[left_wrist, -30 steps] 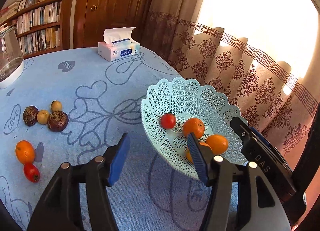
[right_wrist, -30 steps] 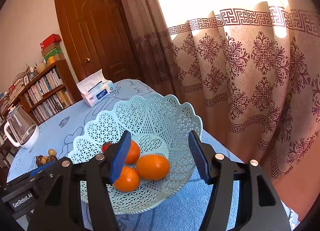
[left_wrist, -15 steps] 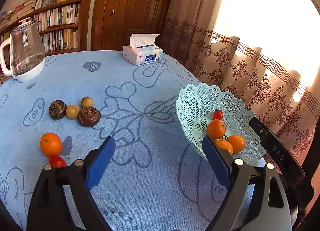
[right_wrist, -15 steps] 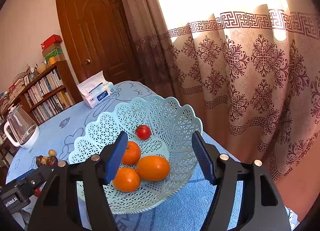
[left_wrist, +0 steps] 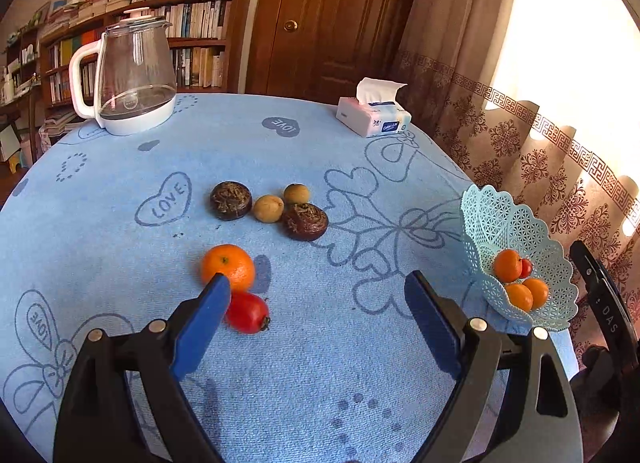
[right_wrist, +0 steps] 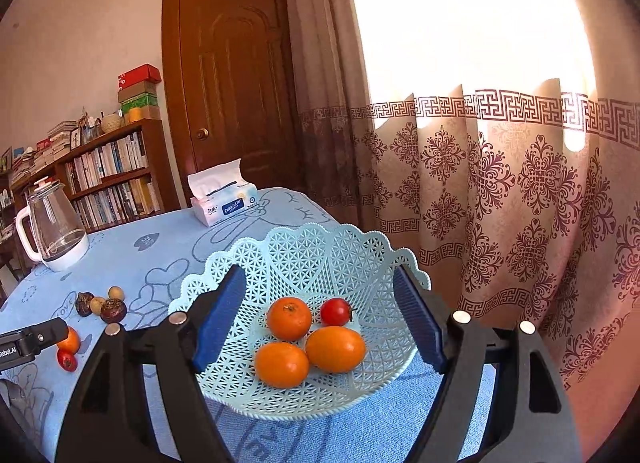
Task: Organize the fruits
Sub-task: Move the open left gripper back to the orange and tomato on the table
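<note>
My left gripper stands open above the blue tablecloth, nothing between its fingers. Just beyond its left fingertip lie a loose orange and a red tomato. Farther off sit two dark mangosteens and two small longans. My right gripper hovers over the pale blue lattice basket, its jaws opening and gripping nothing. Three oranges and a tomato rest in the basket below it. The basket sits at the table's right edge.
A glass kettle stands at the table's far left and a tissue box at the far right. Patterned curtains hang close behind the basket. A bookshelf and a wooden door are beyond the table.
The left gripper has swung left, away from the basket and toward the loose orange and tomato, and its jaws have widened. The right gripper's jaws have spread wider over the basket.
</note>
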`<state>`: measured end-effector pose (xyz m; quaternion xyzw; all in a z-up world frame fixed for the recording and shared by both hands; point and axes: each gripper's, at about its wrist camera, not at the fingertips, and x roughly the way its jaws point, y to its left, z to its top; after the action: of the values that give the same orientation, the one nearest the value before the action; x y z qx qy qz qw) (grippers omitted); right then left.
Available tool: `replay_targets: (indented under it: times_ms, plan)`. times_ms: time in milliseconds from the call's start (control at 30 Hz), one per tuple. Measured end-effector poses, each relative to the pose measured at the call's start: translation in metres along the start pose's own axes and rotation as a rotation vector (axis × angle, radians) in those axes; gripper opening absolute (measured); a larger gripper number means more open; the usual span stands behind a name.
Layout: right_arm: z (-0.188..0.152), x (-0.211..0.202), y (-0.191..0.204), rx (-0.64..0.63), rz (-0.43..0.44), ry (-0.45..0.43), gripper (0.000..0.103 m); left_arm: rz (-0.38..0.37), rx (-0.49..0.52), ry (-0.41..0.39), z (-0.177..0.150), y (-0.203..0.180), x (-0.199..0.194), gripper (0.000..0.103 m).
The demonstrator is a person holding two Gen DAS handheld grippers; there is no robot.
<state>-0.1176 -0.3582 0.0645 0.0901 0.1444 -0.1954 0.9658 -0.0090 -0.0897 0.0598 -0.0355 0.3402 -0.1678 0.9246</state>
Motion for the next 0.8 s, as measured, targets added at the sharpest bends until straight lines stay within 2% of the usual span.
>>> replay_targets:
  times_ms: [133, 267, 633, 800]
  plan:
    - [-0.001, -0.005, 0.012, -0.053, 0.018, -0.015, 0.080, 0.042, -0.020, 0.005, -0.003, 0.021, -0.003, 0.088]
    - [0.000, -0.002, 0.010, -0.041, 0.017, 0.005, 0.080, 0.070, -0.035, 0.010, -0.006, 0.035, -0.005, 0.088]
    - [-0.002, -0.002, 0.017, -0.077, 0.001, 0.001, 0.080, 0.101, -0.039, 0.061, 0.007, 0.047, 0.019, 0.088]
    - [-0.002, 0.000, 0.017, -0.079, -0.003, 0.007, 0.080, 0.095, -0.030, 0.099, 0.013, 0.046, 0.038, 0.079]
